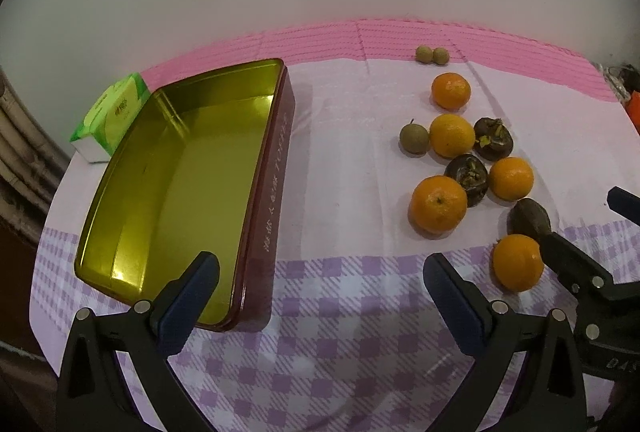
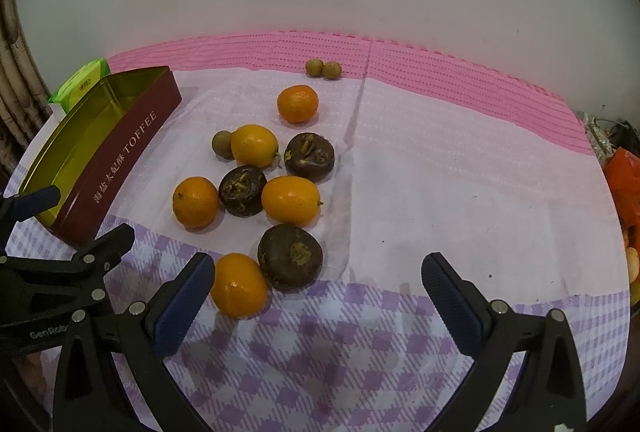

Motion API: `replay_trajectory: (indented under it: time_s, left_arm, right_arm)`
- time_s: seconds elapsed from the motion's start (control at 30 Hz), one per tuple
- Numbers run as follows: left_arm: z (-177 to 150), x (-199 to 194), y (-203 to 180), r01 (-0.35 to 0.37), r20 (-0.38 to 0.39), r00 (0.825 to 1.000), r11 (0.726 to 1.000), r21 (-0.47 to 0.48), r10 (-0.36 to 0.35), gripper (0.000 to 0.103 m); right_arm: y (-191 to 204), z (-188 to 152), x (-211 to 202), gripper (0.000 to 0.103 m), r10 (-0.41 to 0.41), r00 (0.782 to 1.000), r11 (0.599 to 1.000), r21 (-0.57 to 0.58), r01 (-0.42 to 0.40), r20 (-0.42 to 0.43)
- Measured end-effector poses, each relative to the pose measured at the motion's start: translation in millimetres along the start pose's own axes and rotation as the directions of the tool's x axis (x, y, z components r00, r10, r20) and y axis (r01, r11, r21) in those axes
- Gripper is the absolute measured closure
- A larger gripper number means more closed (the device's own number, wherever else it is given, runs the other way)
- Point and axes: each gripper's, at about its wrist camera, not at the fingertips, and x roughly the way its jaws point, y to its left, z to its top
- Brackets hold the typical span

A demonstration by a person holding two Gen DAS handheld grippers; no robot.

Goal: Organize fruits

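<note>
fruit lies loose right of empty toffee tin; both grippers' fingers spread apart, holding nothing.

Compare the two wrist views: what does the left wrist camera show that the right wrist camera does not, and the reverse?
Only the left wrist view shows the whole gold floor of the open tin, empty, and most of the green tissue pack.

Only the right wrist view shows the tin's TOFFEE lettering legibly and the orange bags at the right edge.

Both show five oranges, three dark brown fruits, three small tan fruits, the checked cloth, and both open grippers: left gripper, right gripper.
</note>
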Motion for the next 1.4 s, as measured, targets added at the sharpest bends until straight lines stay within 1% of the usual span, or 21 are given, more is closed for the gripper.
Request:
replay_trajectory:
  time_s: [0.2, 0.53, 0.63, 0.8, 0.97, 1.13, 1.27, 1.4]
  left_arm:
    - [-0.3, 4.3, 3.7, 0.007, -0.021, 1.000, 1.000, -0.002, -0.007, 0.002]
    - [2.1, 4.4, 2.7, 0.014, -0.023, 1.000, 1.000, 0.001, -0.014, 0.003]
    - [3.2, 5.0, 2.5, 0.006, -0.026, 1.000, 1.000, -0.003, -0.006, 0.003]
    - [3.1, 4.6, 3.6, 0.019, -0.025, 1.000, 1.000, -0.004, -0.019, 0.003]
    - [2.7, 3.7, 5.5, 0.014, -0.024, 1.000, 1.000, -0.006, -0.014, 0.003]
    - [2.8, 3.8, 7.7, 0.010, -0.026, 1.000, 1.000, -0.009, -0.010, 0.003]
    - [2.9, 3.8, 8.9, 0.004, -0.025, 1.000, 1.000, -0.007, -0.004, 0.003]
    - [2.6, 3.8, 10.4, 0.001, -0.026, 1.000, 1.000, -0.008, -0.002, 0.003]
  right_arm:
    - [0.5, 0.1, -1.5, 0.000, -0.002, 1.000, 1.000, -0.004, 0.002, 0.005]
    - [0.5, 3.0, -2.5, 0.002, -0.003, 1.000, 1.000, -0.009, 0.003, 0.004]
    - [0.4, 3.1, -2.4, 0.002, -0.002, 1.000, 1.000, -0.008, 0.002, 0.004]
    - [1.1, 3.8, -3.0, 0.002, 0.004, 1.000, 1.000, -0.011, -0.004, -0.001]
    - [2.5, 3.6, -2.9, 0.007, 0.012, 1.000, 1.000, -0.014, -0.012, -0.007]
    - [2.7, 3.4, -3.0, 0.007, 0.019, 1.000, 1.000, -0.012, -0.019, -0.008]
    - [2.7, 3.9, -3.8, 0.010, 0.020, 1.000, 1.000, -0.011, -0.020, -0.007]
    - [2.2, 3.7, -4.9, 0.011, 0.022, 1.000, 1.000, -0.010, -0.022, -0.008]
